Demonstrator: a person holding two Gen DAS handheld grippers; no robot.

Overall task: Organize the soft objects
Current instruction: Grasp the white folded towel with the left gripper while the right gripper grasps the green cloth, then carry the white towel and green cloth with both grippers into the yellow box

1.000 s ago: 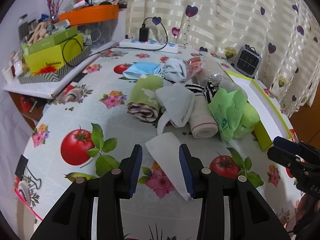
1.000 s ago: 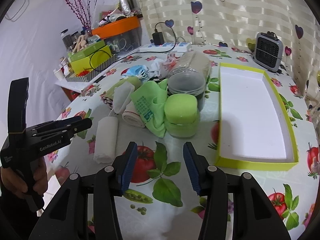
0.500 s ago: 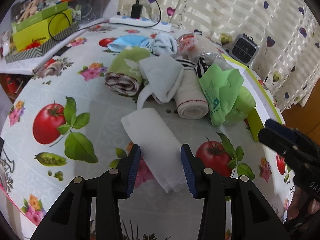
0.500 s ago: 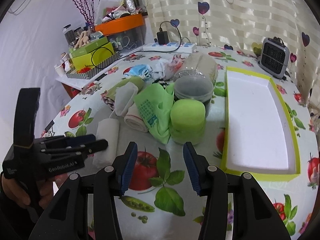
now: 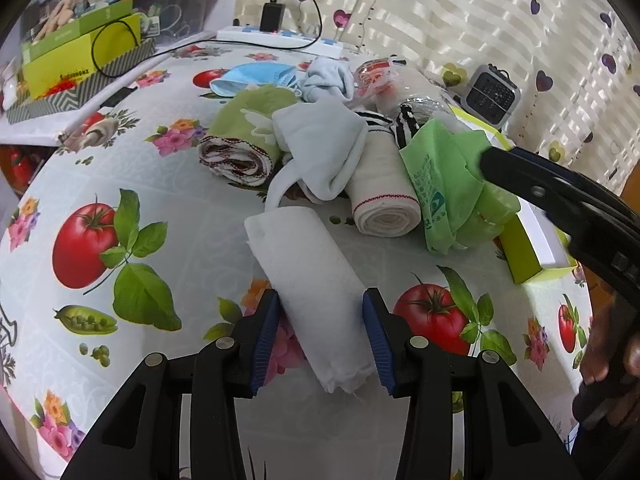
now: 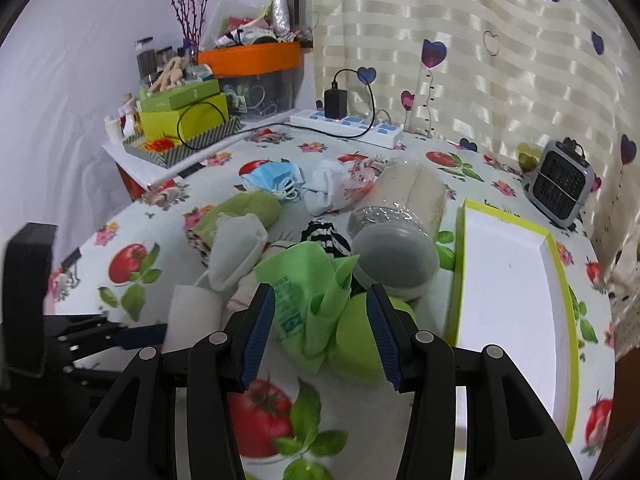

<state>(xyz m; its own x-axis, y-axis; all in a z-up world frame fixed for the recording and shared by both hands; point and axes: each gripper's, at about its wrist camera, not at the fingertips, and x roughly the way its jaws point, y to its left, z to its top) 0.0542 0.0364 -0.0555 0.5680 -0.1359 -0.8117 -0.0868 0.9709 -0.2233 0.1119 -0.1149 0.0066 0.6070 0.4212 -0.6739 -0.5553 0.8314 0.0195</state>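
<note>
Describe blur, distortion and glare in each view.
Left wrist view: fisheye bends the table edge; white rolled cloth sharp, the right tool at frame right motion-blurred. Right wrist view: curtain washed bright; plastic-wrapped roll shows glare; foreground slightly smeared.

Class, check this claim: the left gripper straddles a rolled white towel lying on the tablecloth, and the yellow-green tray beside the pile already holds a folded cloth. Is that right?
Not quite. The right wrist view shows the yellow-green tray holds nothing. The rest stands: the left gripper straddles the rolled white towel lying on the tablecloth, its fingers opening.
</note>
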